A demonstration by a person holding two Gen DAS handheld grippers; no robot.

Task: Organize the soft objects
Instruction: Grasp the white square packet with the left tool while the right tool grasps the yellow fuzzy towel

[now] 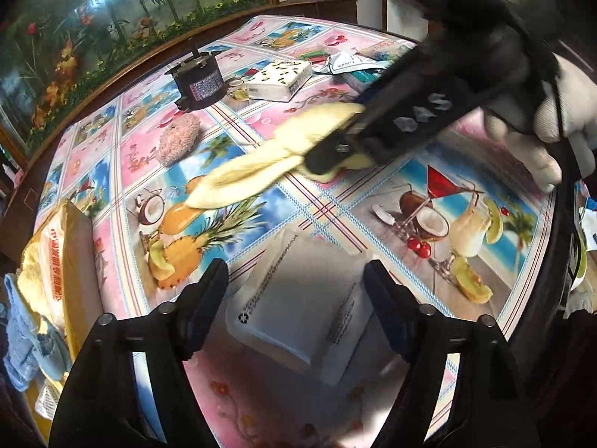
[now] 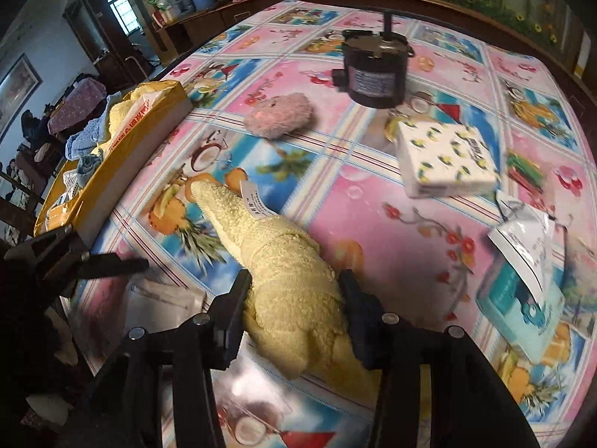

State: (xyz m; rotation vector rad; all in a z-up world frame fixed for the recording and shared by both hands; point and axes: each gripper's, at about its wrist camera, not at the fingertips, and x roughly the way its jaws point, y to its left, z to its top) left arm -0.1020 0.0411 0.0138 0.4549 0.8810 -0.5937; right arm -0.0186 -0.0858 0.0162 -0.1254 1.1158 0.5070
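The yellow towel (image 2: pixel 283 280) is pinched between the fingers of the right gripper (image 2: pixel 294 298), its free end trailing onto the fruit-print tablecloth (image 2: pixel 373 194). A white label on the towel is shown only in the right wrist view. The left gripper (image 1: pixel 296 291) is spread wide above a clear plastic packet (image 1: pixel 298 298). A yellow box (image 2: pixel 149 127) holding cloths stands at the table edge; a pink plush (image 2: pixel 280 114) lies beside a black motor (image 2: pixel 375 71).

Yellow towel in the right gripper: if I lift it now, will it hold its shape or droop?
Likely droop: the yellow towel is soft terry, bunched between the right gripper fingers, with a long tail trailing across the tablecloth. It probably feels light and unlikely to slip. The free end may drag.
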